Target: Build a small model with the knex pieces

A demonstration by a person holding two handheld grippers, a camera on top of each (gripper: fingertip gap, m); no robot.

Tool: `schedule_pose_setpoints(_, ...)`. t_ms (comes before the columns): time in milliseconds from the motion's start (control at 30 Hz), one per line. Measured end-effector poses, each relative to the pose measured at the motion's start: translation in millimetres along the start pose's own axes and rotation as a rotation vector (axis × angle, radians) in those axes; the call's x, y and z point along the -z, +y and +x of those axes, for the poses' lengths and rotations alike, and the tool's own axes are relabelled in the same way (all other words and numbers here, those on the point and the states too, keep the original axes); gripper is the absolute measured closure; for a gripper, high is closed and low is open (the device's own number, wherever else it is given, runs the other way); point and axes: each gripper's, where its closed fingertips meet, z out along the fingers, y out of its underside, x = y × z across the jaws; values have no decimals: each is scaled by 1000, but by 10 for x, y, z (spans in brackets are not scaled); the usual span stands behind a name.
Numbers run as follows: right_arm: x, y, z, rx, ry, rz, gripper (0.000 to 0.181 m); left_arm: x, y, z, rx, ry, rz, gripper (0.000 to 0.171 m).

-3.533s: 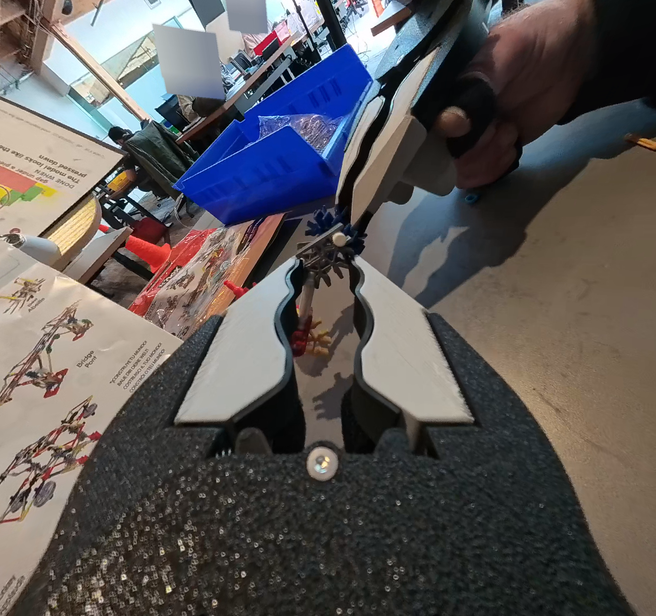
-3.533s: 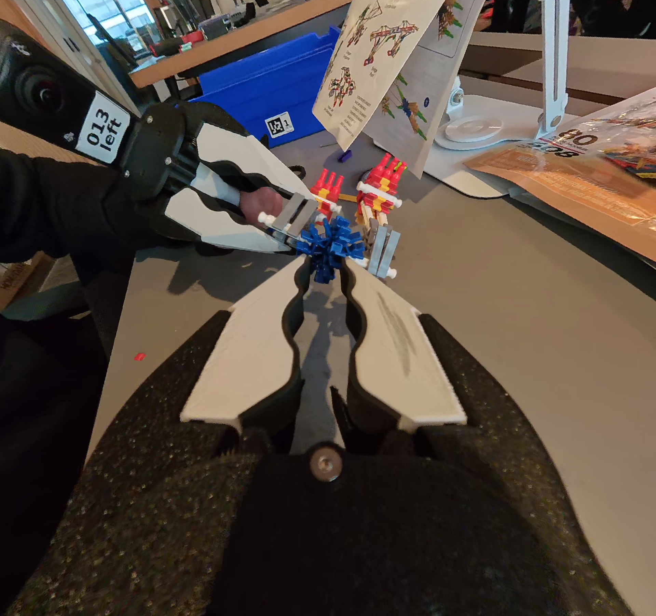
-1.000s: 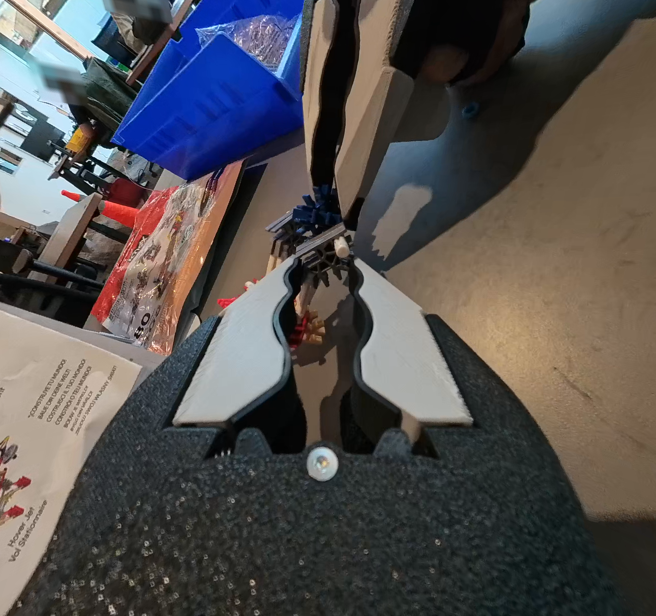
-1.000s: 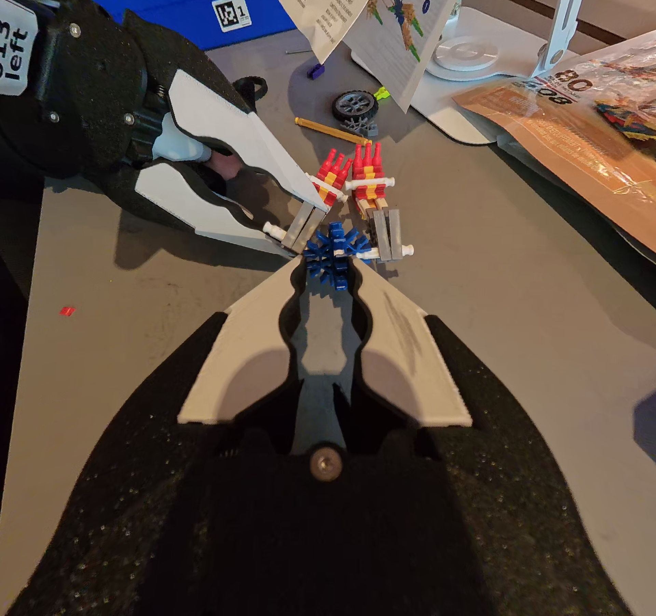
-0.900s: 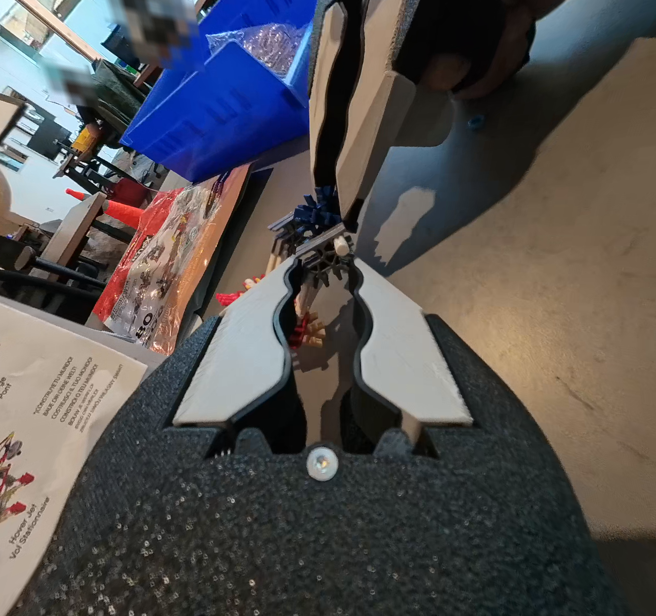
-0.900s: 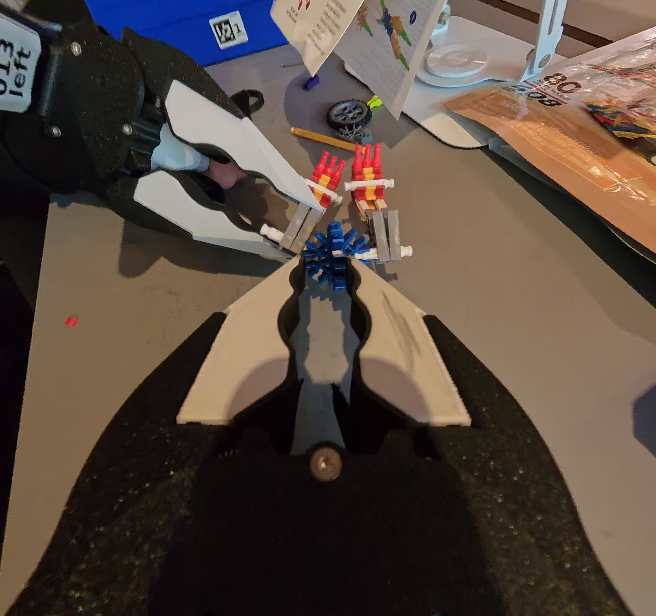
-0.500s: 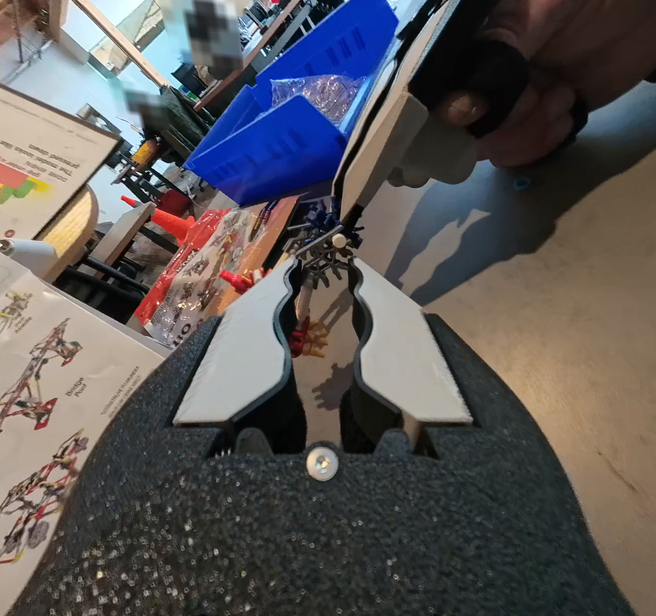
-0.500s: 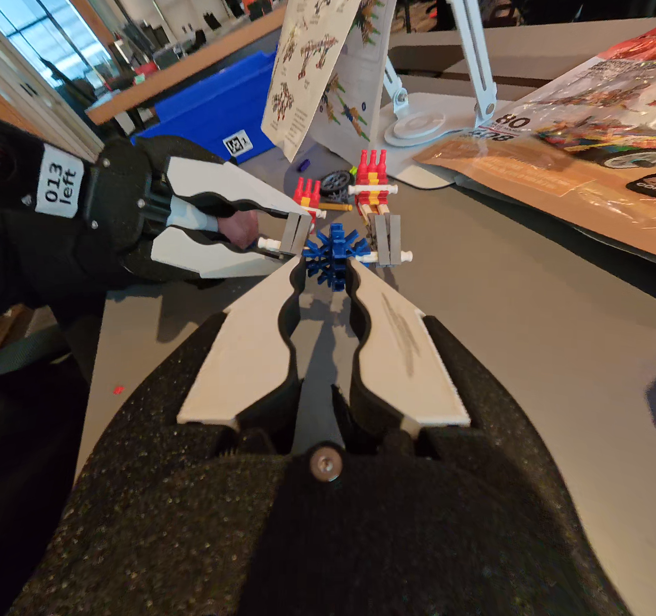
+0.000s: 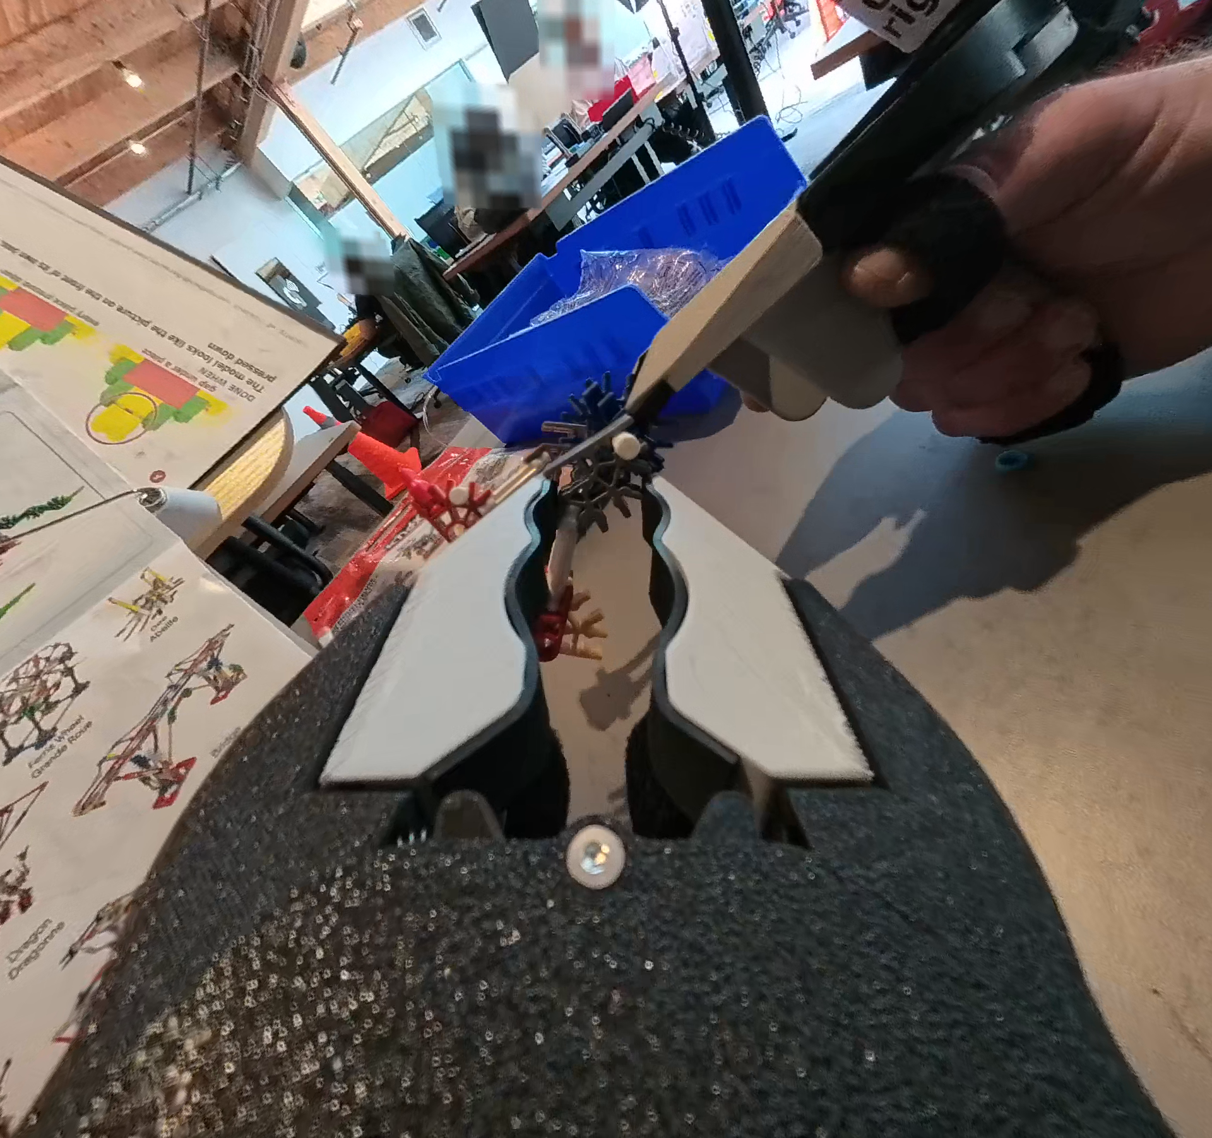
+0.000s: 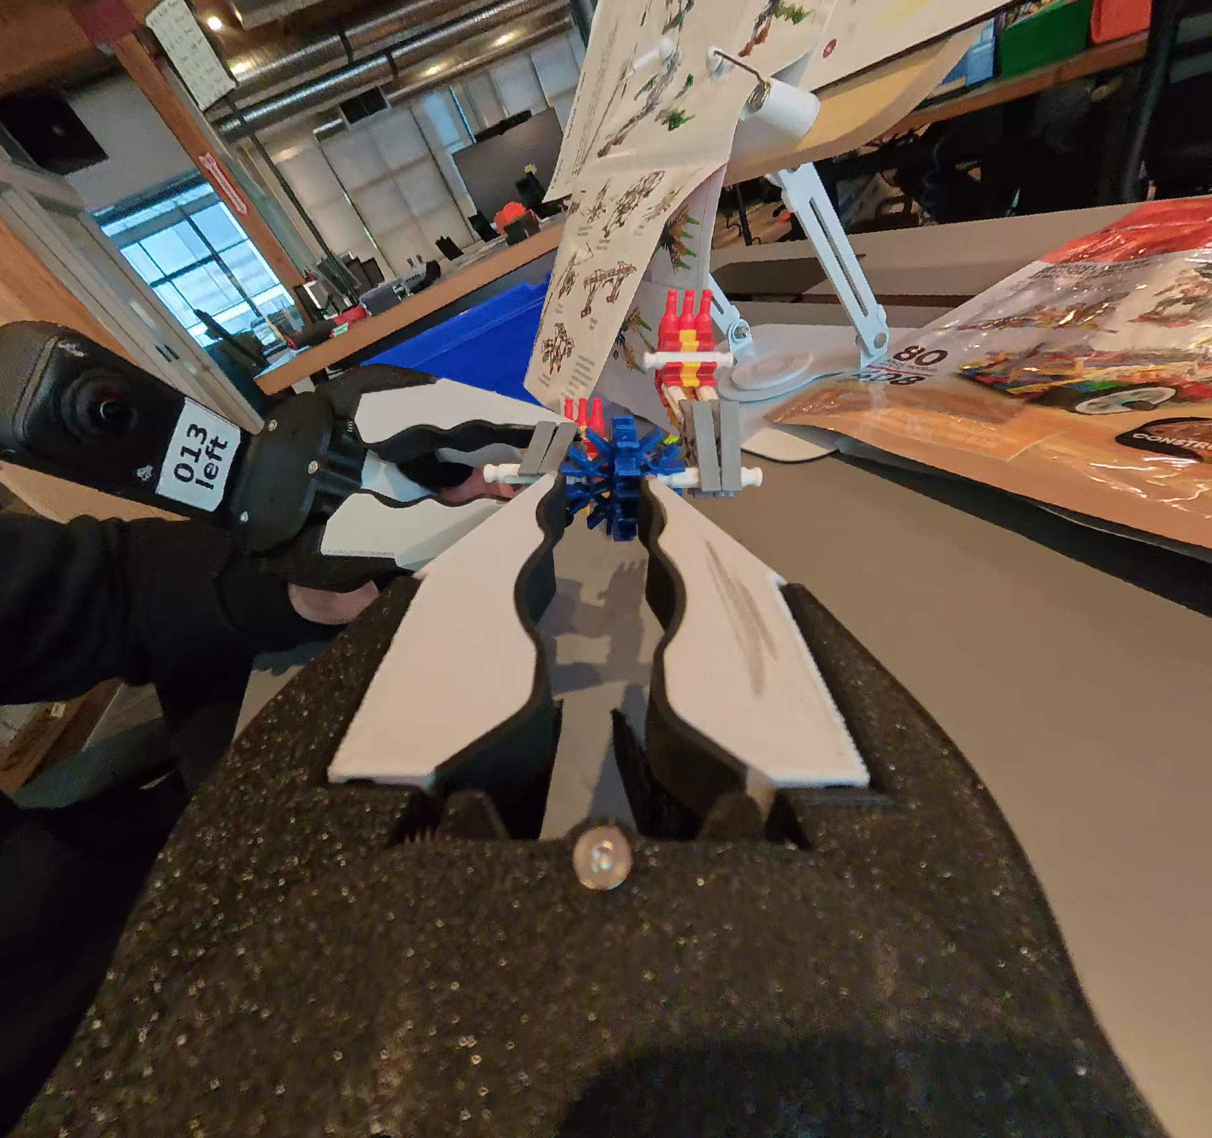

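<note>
— What do the right gripper's (image 10: 595, 495) fingers have?

— They are clenched on a blue snowflake-shaped connector (image 10: 613, 474), a spiky hard-plastic hub at the middle of a small rod-and-connector model held up off the counter (image 10: 918, 615).

— And the left gripper (image 9: 593, 498)?

— Its fingers are clamped on a grey snowflake connector (image 9: 593, 483) at one end of the same model, with a white rod tip (image 9: 626, 445) poking out just past them. A slim rod runs back between the fingers to a red and tan connector cluster (image 9: 564, 624).

— What lies outward of the fingers?

— On the far side of the blue hub sits a pair of flat grey connectors (image 10: 711, 447) on a white axle, and above them a red-and-yellow stack (image 10: 685, 346) of ribbed pieces. Beyond that an instruction sheet (image 10: 629, 142) hangs from a white stand (image 10: 826, 280); to the right lies a glossy, crinkled parts bag (image 10: 1023, 372). Behind the left gripper stands a blue plastic bin (image 10: 472, 339).

— The surface?

— Smooth matt grey, with faint scuffs.
</note>
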Motion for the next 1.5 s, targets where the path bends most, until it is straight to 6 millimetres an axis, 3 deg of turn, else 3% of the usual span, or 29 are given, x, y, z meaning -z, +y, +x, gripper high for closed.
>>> schedule_pose_setpoints(433, 1, -61, -37, -51, -24, 56, 161, 11, -74, -24, 45, 8, 40, 149)
schedule_pose_setpoints(1300, 14, -100, -25, 8, 52, 93, 167, 8, -136, -56, -262, -69, 2, 150)
schedule_pose_setpoints(1500, 3, -112, -39, 66, 77, 92, 166, 21, -134, -82, -164, -37, 23, 149)
